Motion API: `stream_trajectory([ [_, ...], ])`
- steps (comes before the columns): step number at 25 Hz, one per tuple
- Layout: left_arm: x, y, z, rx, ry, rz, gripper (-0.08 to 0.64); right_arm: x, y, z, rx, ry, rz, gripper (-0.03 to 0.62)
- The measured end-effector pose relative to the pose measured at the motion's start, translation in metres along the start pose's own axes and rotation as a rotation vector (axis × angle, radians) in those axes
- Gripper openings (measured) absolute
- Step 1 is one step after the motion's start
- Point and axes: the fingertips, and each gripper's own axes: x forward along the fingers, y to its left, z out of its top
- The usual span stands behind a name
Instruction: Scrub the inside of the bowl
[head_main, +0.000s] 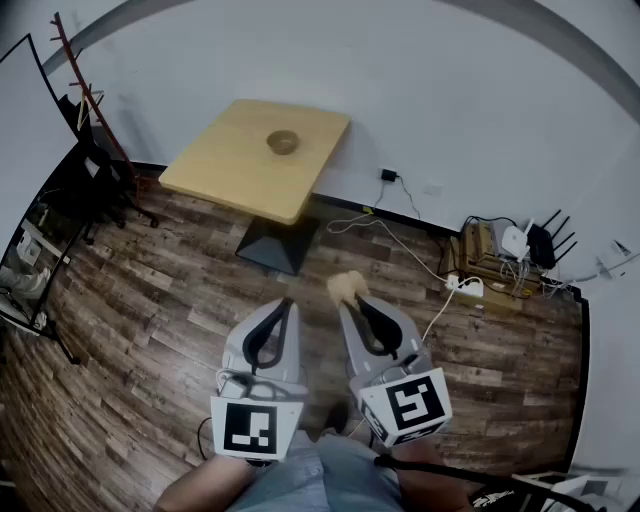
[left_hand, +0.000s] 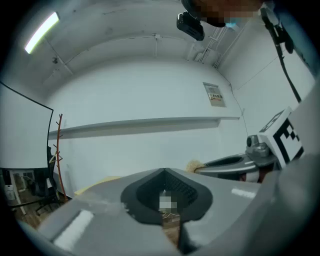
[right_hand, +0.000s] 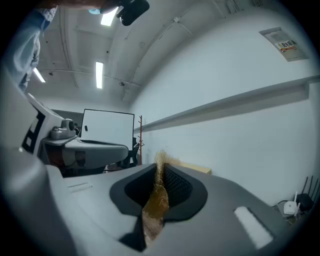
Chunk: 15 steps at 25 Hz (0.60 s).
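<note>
Straw-coloured fibre fills my right gripper (right_hand: 160, 167): its jaws are clenched on the scrubber (right_hand: 157, 199), whose tuft sticks out past the tips. My left gripper (left_hand: 164, 172) sits just beside it with its jaws pressed together on nothing. Both point forward over wooden floor (head_main: 150, 300), well apart from the table (head_main: 225, 165). The bowl (head_main: 283, 142) stands upright in the tabletop's far half, nearer the far right corner, dead ahead and slightly left of the scrubber. I judge the whole approach is still to make, with neither gripper meaningfully closer.
</note>
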Motion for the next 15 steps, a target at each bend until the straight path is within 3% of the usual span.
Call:
stream_trajectory([
  [8,0.005,-0.021,-0.012,0.0,0.031,0.005,0.021,-0.01,-0.016,-0.014,0.027,0.015,0.016,0.048],
  [15,0.02,-0.008,-0.029,-0.014,0.078,0.023,0.021,0.009,-0.028,-0.028,0.084,0.037,0.03,0.049],
])
